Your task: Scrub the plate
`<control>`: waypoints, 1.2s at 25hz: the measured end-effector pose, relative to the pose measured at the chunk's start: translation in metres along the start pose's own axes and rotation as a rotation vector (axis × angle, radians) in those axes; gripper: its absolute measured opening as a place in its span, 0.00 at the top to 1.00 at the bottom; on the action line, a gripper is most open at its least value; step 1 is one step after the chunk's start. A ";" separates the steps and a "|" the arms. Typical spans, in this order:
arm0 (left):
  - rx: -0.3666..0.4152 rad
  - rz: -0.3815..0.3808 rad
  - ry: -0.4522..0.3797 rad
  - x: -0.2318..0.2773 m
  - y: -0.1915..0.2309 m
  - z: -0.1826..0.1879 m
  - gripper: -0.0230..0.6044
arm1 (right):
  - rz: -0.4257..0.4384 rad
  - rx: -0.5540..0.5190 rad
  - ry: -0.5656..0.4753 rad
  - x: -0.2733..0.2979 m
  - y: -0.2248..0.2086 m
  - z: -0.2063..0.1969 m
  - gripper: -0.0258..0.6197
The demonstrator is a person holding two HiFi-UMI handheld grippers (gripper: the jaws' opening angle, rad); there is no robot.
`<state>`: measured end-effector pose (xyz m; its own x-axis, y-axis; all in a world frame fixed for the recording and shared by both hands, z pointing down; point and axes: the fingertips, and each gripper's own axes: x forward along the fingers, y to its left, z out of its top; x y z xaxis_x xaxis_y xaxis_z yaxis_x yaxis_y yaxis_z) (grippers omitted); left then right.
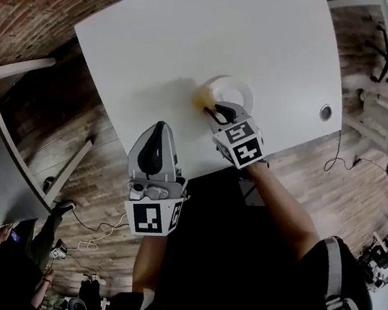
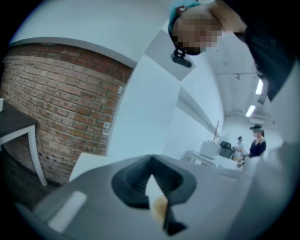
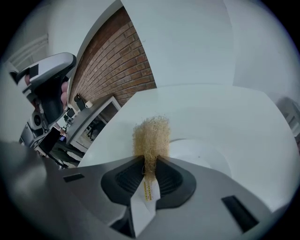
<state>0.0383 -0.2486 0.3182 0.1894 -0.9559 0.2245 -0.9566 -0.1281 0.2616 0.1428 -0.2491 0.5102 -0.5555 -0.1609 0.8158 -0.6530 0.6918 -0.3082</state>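
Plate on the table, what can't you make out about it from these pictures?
- Head view: the right gripper and the scrubber cover the near side of the plate. Any dirt on it is too small to see.
- Right gripper view: the gripper's own body cuts off the plate's near edge, and whether the scrubber touches the plate is unclear.
- Left gripper view: no plate in it.

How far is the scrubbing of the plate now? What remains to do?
Done: the right claw is shut on the tan scrubber. In hand: the scrubber sits at the rim of the white plate. Remaining: working across the plate; its cleanness cannot be judged. The left claw hangs away from the plate.
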 end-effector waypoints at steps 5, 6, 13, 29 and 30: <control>0.012 -0.014 -0.033 -0.006 -0.004 0.010 0.96 | -0.004 -0.019 -0.039 -0.012 0.009 0.013 0.87; 0.014 -0.018 -0.041 -0.007 -0.005 0.013 0.96 | -0.006 -0.026 -0.049 -0.016 0.011 0.016 0.87; 0.047 -0.048 -0.083 -0.024 -0.018 0.034 0.96 | -0.021 -0.040 -0.156 -0.049 0.031 0.035 0.87; 0.077 -0.139 -0.111 -0.088 -0.049 0.049 0.96 | -0.100 -0.050 -0.319 -0.119 0.083 0.039 0.87; 0.075 -0.147 -0.111 -0.092 -0.051 0.049 0.96 | -0.104 -0.045 -0.329 -0.123 0.085 0.039 0.87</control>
<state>0.0587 -0.1672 0.2388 0.3068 -0.9482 0.0828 -0.9349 -0.2839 0.2127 0.1354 -0.1978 0.3642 -0.6279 -0.4459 0.6378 -0.6958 0.6888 -0.2034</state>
